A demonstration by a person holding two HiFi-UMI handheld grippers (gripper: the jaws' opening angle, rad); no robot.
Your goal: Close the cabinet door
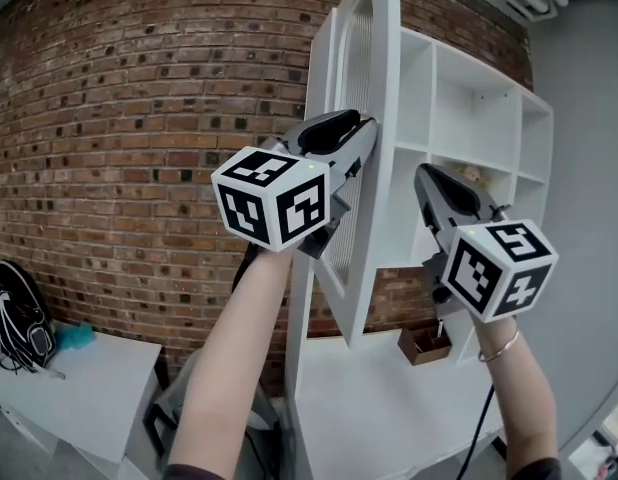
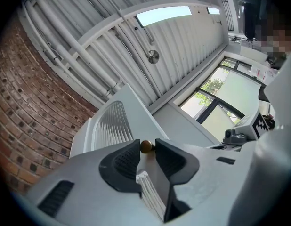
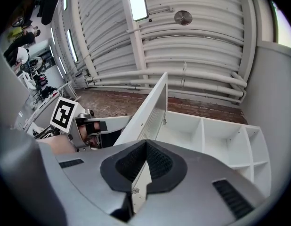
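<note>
head view: one cabinet door (image 1: 379, 88), one left tool (image 1: 364, 128), one right tool (image 1: 425, 174).

Door (image 1: 377, 8) top cut by head view's edge. Your right tongs (image 1: 423, 178) half-hide a shelf item (image 1: 473, 175), too small to tell.

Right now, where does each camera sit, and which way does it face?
Head view: on the person's head, facing forward at the open cabinet door and shelves; both forearms, the left gripper and the right gripper show.
Left gripper view: on the left gripper, looking up along its parted fingers at the door's brass knob and the ceiling.
Right gripper view: on the right gripper, looking past its closed fingers at the door's edge and the shelves.
Shared: head and right gripper views both show door, shelves and left gripper.
</note>
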